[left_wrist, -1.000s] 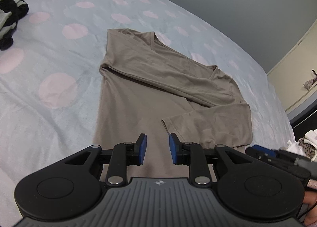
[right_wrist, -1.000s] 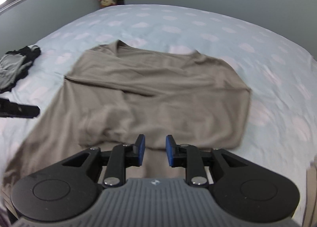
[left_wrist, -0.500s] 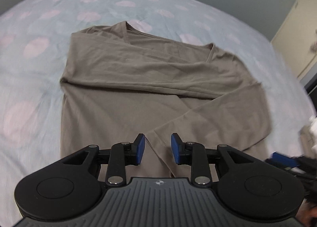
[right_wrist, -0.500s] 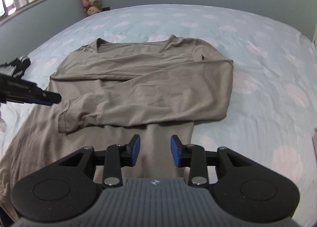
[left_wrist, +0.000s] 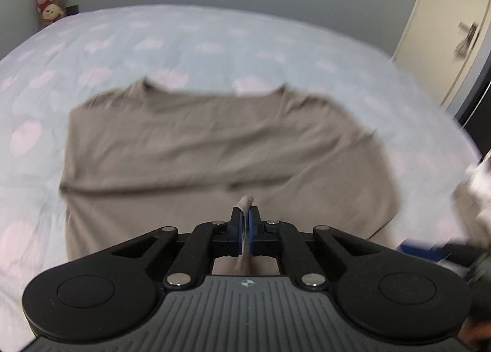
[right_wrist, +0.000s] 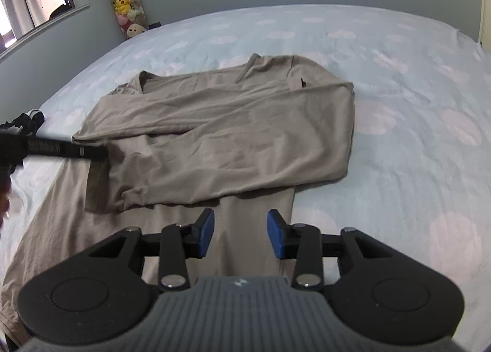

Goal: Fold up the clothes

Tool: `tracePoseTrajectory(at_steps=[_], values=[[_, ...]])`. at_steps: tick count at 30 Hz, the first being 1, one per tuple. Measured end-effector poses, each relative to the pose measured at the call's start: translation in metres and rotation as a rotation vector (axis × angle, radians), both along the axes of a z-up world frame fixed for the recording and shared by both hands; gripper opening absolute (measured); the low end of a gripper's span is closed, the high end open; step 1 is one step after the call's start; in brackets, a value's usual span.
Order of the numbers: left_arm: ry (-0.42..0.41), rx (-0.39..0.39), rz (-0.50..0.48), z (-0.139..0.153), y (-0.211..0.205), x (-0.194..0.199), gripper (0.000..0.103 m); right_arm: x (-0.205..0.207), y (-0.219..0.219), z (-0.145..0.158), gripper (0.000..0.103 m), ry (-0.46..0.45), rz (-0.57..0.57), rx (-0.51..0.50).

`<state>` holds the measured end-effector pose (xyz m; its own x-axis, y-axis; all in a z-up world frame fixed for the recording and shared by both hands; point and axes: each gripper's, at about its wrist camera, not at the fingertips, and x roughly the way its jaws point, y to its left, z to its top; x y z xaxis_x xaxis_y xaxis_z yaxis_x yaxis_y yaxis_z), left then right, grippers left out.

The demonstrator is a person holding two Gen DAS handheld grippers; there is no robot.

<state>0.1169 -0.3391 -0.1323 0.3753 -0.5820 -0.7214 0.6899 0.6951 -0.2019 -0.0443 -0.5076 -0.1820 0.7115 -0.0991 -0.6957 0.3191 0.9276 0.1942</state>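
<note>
Left gripper (left_wrist: 244, 226): fabric of the shirt (right_wrist: 233, 137) is being pinched.
Right gripper (right_wrist: 240, 233): being held wide above the lower panel.
Shirt: lying on the bed (right_wrist: 399, 81).
Progress: sleeves are lying crossed over the body; lengthwise folding is judged remaining.

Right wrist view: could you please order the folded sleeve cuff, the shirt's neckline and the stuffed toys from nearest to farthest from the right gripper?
From the right gripper:
1. Folded sleeve cuff, just ahead, to the left.
2. Shirt's neckline, at the garment's far end.
3. Stuffed toys, in the corner beyond the bed.
</note>
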Motion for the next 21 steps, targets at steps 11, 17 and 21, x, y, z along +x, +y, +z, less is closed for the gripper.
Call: tracePoseTrajectory(at_steps=[11, 17, 21], values=[[-0.128, -0.184, -0.246, 0.143, -0.084, 0.011, 0.002, 0.039, 0.012, 0.016, 0.040, -0.059, 0.108, 0.018], [-0.221, -0.175, -0.305, 0.185, -0.115, 0.014, 0.002, 0.070, -0.010, 0.008, 0.040, -0.082, 0.047, -0.028], [-0.250, -0.175, -0.310, 0.195, -0.118, 0.020, 0.002, 0.088, -0.038, 0.000, 0.041, -0.098, -0.049, -0.052]])
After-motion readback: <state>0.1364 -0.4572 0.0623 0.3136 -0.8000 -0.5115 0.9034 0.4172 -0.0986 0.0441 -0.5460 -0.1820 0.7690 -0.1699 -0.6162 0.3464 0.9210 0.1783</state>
